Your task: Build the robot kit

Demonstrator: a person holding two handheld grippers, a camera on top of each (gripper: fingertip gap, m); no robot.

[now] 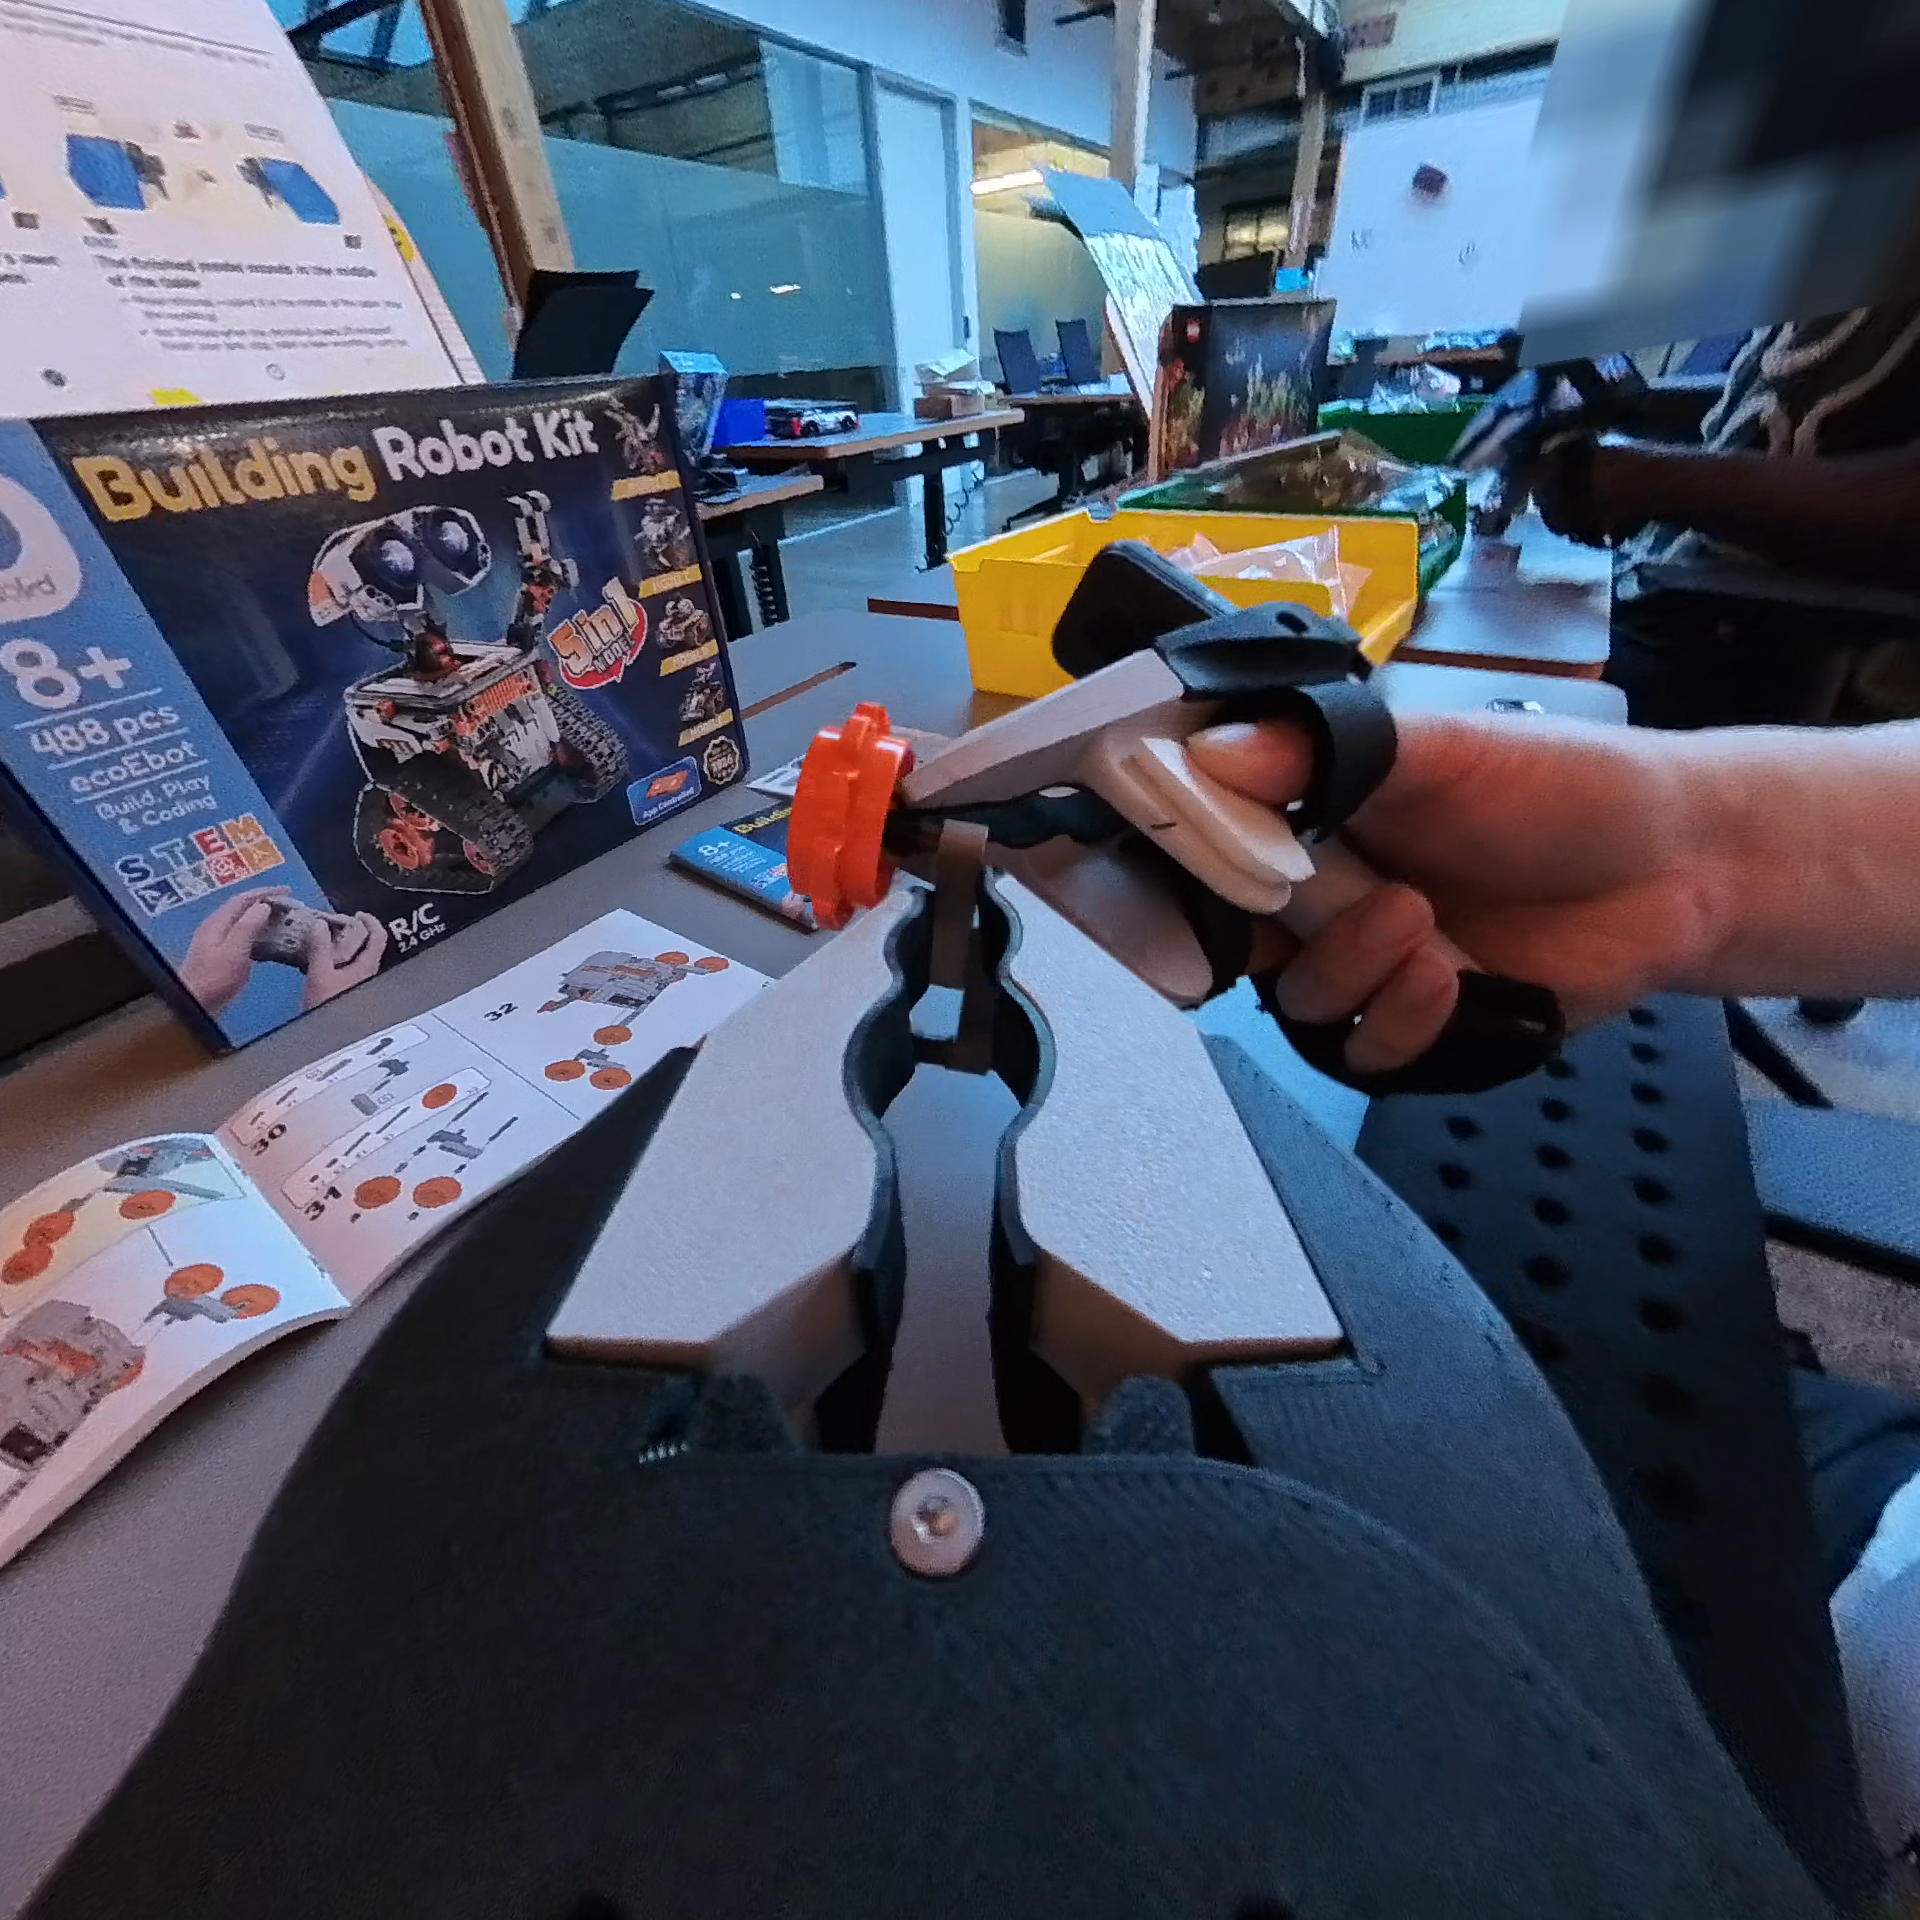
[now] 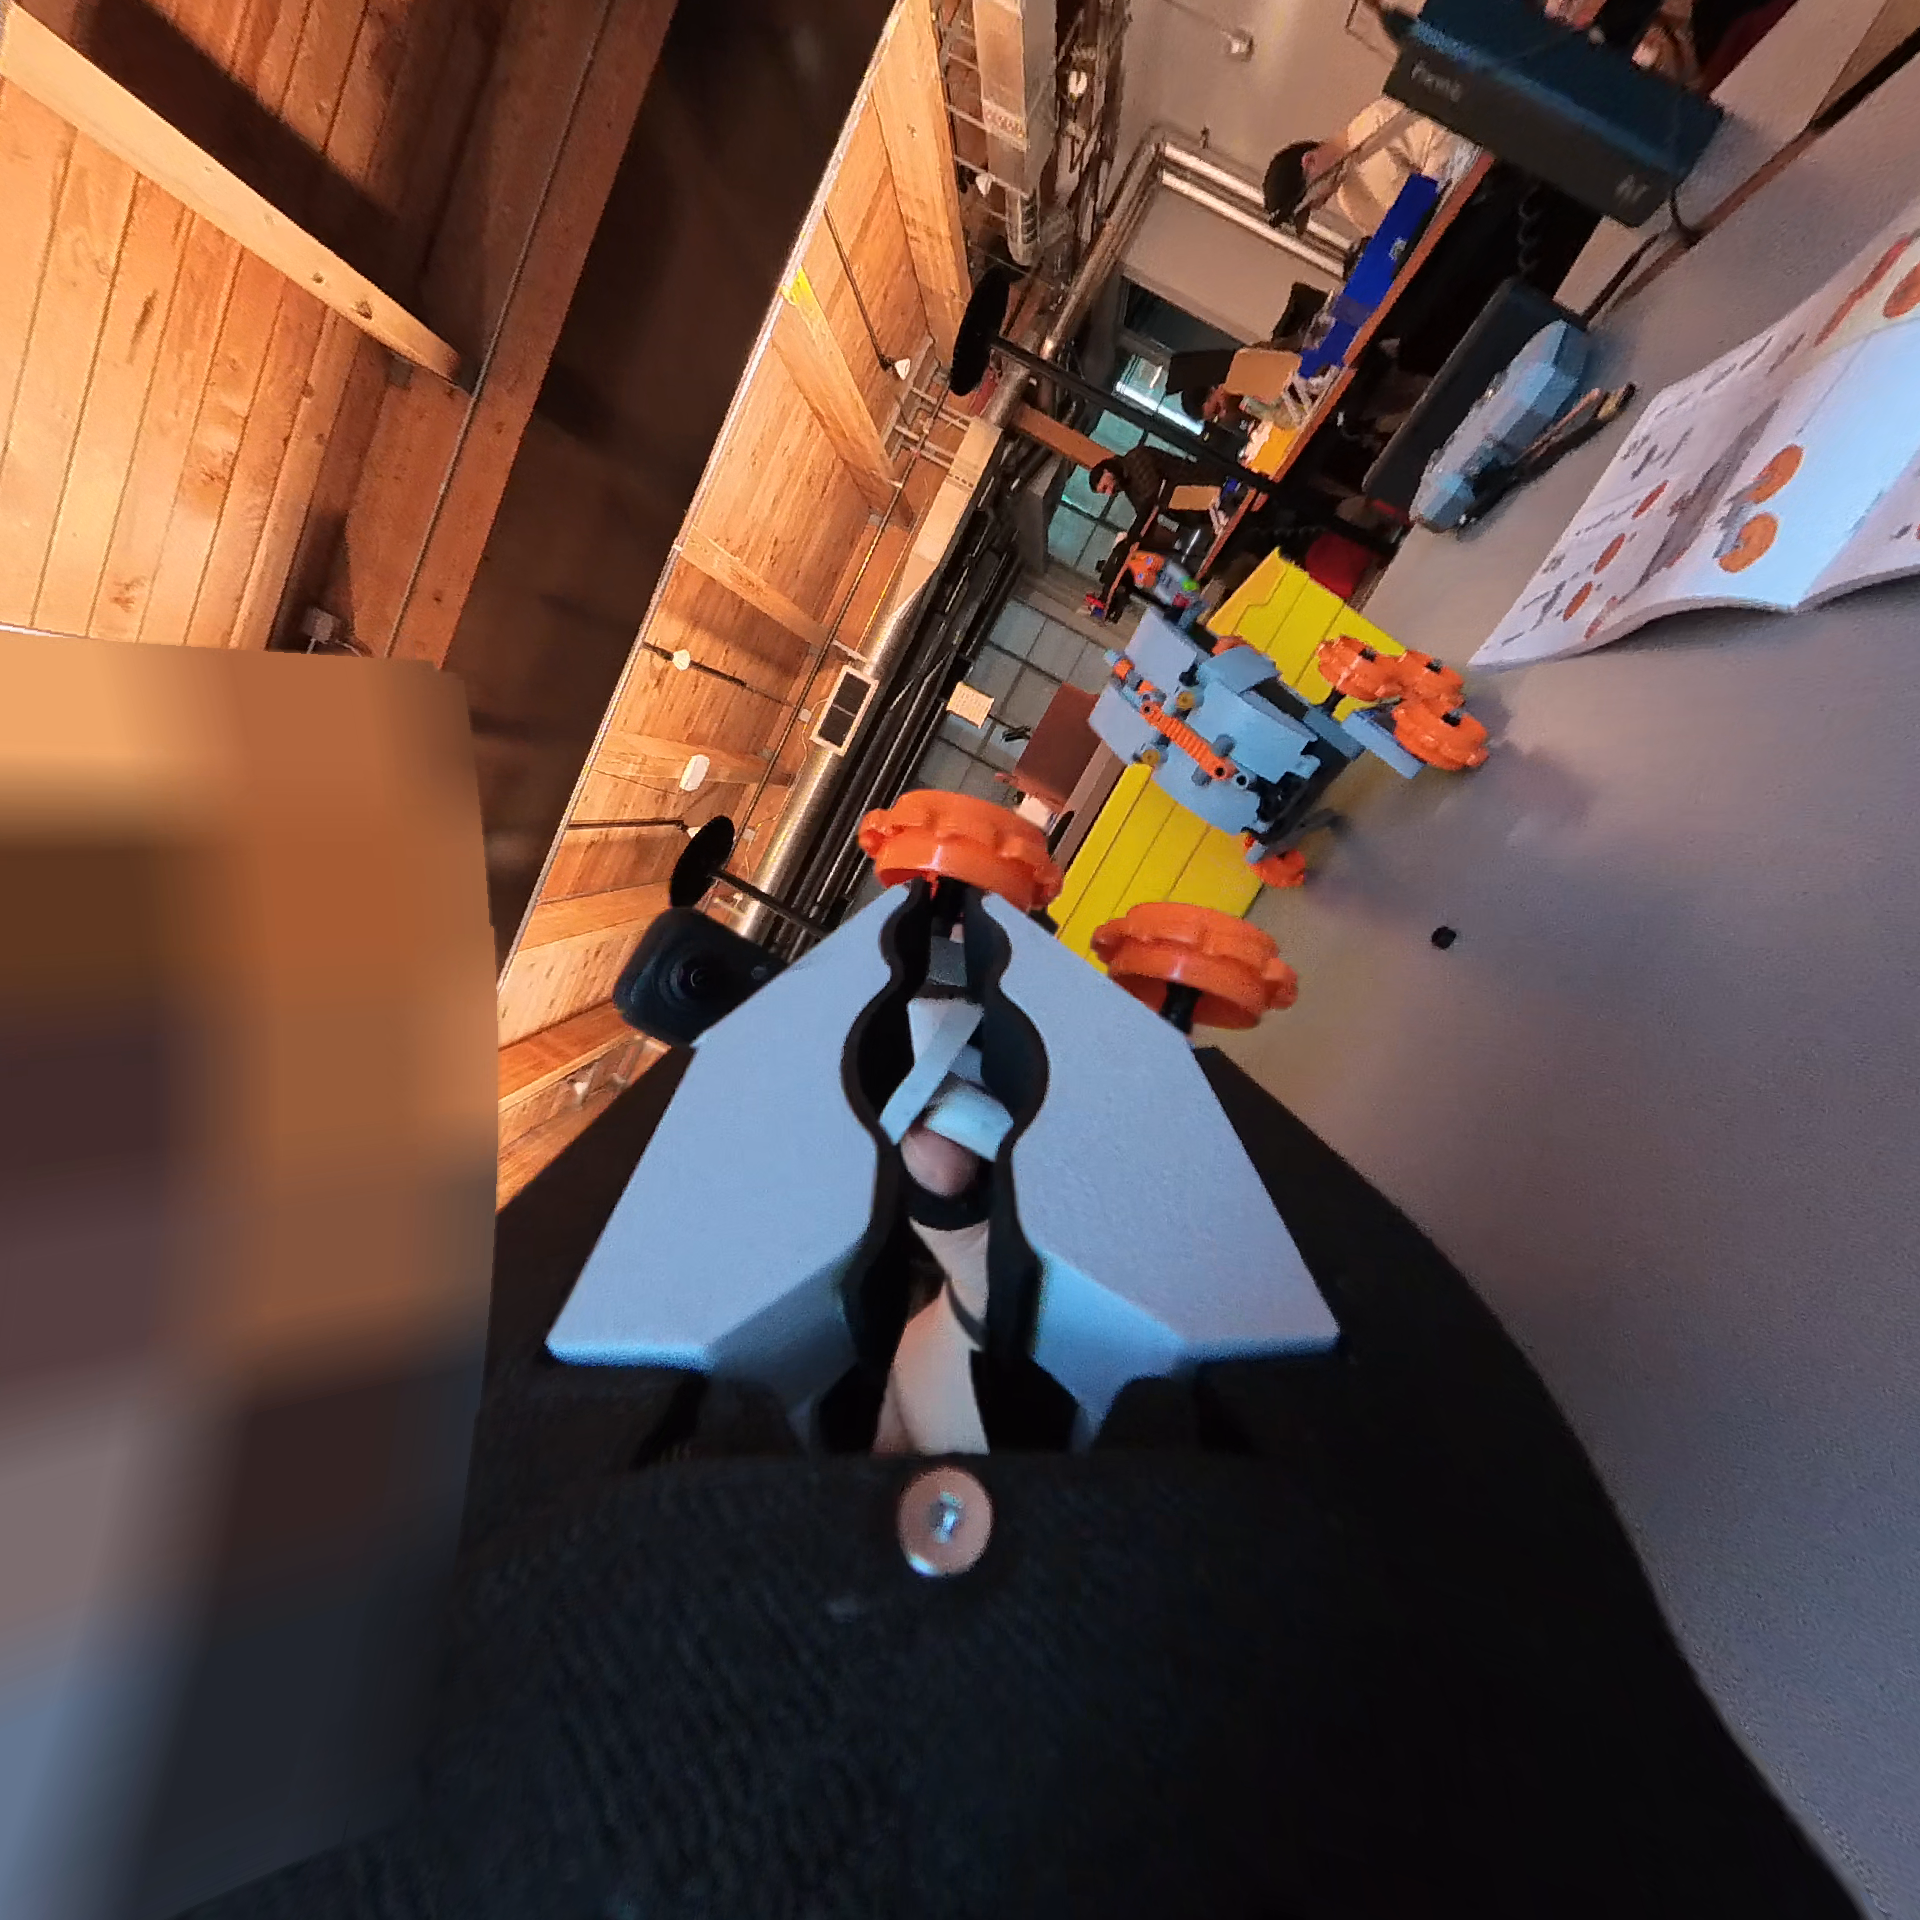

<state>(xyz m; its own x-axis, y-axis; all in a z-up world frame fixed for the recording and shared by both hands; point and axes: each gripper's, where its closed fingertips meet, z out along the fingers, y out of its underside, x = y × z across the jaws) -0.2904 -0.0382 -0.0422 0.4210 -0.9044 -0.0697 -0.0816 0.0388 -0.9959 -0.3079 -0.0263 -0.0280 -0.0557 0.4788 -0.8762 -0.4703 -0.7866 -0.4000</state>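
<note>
1. Two grippers meet above the table (image 1: 862, 644), both closed on one small part.
2. Left gripper (image 1: 948, 914): fingers nearly together, pinching a thin grey beam (image 1: 958, 935) between the tips. The beam runs back into the gap between the fingers.
3. Right gripper (image 1: 914, 805) enters the left wrist view from the right, held by a hand (image 1: 1538, 862). Its fingers are pressed on a dark axle (image 1: 920, 828) that carries an orange wheel (image 1: 847, 816) at its end.
4. The wheel sits just left of the left gripper's tips, raised off the table. Whether axle and beam are joined, I cannot tell.
5. Right wrist view: the same wheel (image 2: 961, 842) lies just past the right gripper (image 2: 948, 920) tips, with the grey left gripper fingers visible through the gap.
6. A second orange wheel (image 2: 1195, 961) on a black axle lies on the table near it.
7. Farther off stands a grey-and-orange model (image 2: 1236, 738) beside a yellow bin (image 2: 1153, 862).
8. An open booklet (image 1: 343, 1122) lies left of the left gripper; a kit box (image 1: 384, 675) stands behind it.
</note>
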